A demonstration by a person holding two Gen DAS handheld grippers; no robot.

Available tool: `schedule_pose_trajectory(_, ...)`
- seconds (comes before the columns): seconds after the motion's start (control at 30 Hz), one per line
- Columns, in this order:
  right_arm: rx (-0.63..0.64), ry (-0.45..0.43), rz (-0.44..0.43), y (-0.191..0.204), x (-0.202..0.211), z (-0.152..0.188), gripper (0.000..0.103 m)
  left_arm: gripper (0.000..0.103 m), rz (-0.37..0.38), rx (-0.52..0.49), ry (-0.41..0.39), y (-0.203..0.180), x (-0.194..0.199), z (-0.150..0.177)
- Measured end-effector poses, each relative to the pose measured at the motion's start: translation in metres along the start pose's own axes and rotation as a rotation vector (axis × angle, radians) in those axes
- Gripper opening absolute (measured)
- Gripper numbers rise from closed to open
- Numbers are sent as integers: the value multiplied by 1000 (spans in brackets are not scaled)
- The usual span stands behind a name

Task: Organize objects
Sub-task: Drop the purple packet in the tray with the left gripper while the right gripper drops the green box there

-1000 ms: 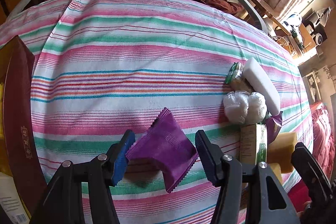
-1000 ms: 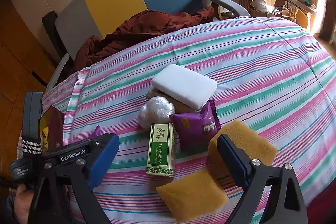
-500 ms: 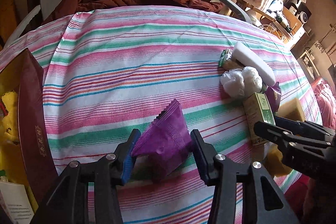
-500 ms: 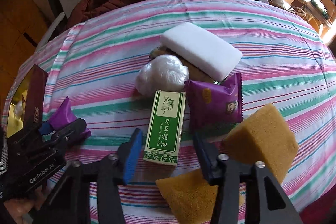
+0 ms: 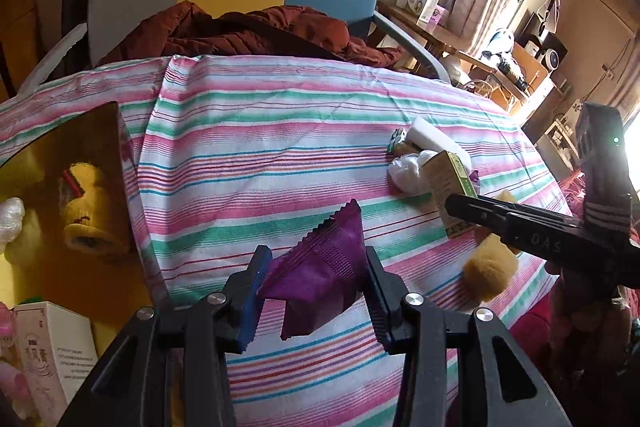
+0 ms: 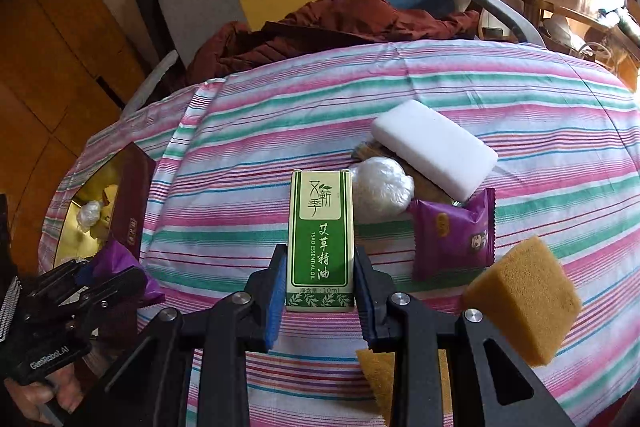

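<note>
My left gripper [image 5: 316,291] is shut on a crumpled purple packet [image 5: 320,267] and holds it above the striped tablecloth [image 5: 260,147]. My right gripper [image 6: 320,291] is shut on a green essential oil box [image 6: 320,235], pads pressed to both long sides, its printed face up. Seen from the left wrist, that green box [image 5: 448,187] hangs tilted in the right gripper [image 5: 460,207], just off the cloth. In the right wrist view the left gripper [image 6: 100,279] sits at the lower left with its purple packet [image 6: 116,259].
An open dark red box [image 5: 124,163] with a gold lining lies at the table's left, holding a yellow item [image 5: 84,203]. A white sponge [image 6: 434,147], a white plastic ball [image 6: 380,189], a second purple packet [image 6: 452,233] and yellow sponges [image 6: 524,311] cluster right of the green box.
The left gripper closed on the purple packet and raised it. The right gripper moved over the green box, closed on it and lifted it off the cloth.
</note>
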State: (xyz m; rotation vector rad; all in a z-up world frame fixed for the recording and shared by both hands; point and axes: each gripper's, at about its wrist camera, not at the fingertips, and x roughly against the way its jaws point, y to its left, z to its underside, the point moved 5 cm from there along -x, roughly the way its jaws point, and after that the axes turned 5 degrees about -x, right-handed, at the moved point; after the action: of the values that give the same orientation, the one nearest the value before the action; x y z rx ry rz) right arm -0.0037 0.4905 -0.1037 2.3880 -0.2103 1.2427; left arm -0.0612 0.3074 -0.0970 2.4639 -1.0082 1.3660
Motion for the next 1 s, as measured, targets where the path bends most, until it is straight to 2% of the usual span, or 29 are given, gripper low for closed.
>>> schedule_pose_trajectory(0.17,54,-6,4,16,3,5,31,45,-9,4,-43,14,33,5)
schedule_pose_trajectory(0.33,122,8,-11,52,4,16,31,45,-26,43,-84,41,65,11)
schedule_pose_trajectory(0.63,246,-9,-139,163,4,17,31,45,-112,191,-166,128,119,27)
schedule_pose_trajectory(0.87,338,12,-220,242,-5,25,31,45,-190,321,-167,208,135,55)
schedule_pose_trajectory(1.0,385,42,-242,276,-16,30,31,45,-226,358,-175,239,141,64)
